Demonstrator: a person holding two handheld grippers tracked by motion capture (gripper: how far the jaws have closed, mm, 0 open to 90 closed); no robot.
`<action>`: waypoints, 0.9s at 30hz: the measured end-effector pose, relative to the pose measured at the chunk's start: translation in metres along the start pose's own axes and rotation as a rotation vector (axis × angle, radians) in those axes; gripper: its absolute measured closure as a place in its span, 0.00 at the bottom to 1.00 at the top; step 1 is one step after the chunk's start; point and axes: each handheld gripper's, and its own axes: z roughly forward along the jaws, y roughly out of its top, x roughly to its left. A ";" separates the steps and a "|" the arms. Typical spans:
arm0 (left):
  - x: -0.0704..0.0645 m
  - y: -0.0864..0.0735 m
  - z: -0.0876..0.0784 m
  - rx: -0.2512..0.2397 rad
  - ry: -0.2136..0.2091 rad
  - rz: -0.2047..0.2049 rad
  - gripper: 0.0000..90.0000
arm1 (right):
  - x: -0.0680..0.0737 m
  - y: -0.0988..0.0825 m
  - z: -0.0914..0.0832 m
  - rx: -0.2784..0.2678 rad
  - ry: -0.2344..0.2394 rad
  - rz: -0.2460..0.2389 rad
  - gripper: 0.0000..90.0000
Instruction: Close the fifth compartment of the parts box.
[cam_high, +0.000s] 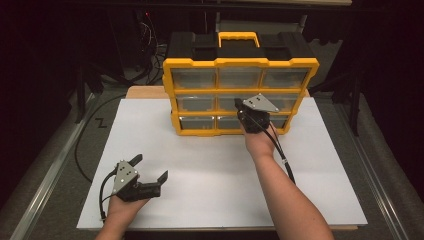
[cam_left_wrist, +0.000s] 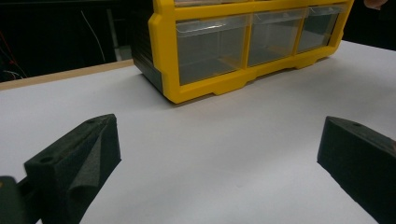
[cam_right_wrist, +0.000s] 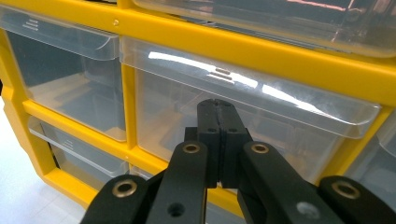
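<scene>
A yellow organizer (cam_high: 240, 62) with clear plastic drawers stands upright at the back of the white tabletop (cam_high: 210, 160). It has a black back and a yellow carry handle on top. My right gripper (cam_high: 240, 104) is shut, its tips right at the front of the middle row's centre drawer (cam_right_wrist: 177, 107), just under that drawer's clear lip; I see nothing between the jaws (cam_right_wrist: 218, 105). My left gripper (cam_high: 150, 168) rests low near the front left of the table, open and holding nothing (cam_left_wrist: 219, 154). In the left gripper view the organizer (cam_left_wrist: 163, 51) stands well ahead of it.
The drawers look empty. Cables (cam_high: 150, 55) lie on the dark floor behind the table at the left. A wooden edge (cam_high: 145, 92) shows behind the white top. Metal rails (cam_high: 50, 170) run along both sides.
</scene>
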 end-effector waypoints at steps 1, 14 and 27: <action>0.000 0.000 0.000 0.003 0.000 0.003 0.00 | 0.000 0.000 0.000 0.000 0.000 0.000 1.00; 0.001 0.000 0.000 0.003 0.000 -0.008 0.00 | 0.002 0.000 -0.005 0.010 0.022 0.009 1.00; 0.002 0.000 0.001 0.004 -0.001 -0.017 0.00 | 0.002 0.002 -0.038 -0.023 0.073 0.010 1.00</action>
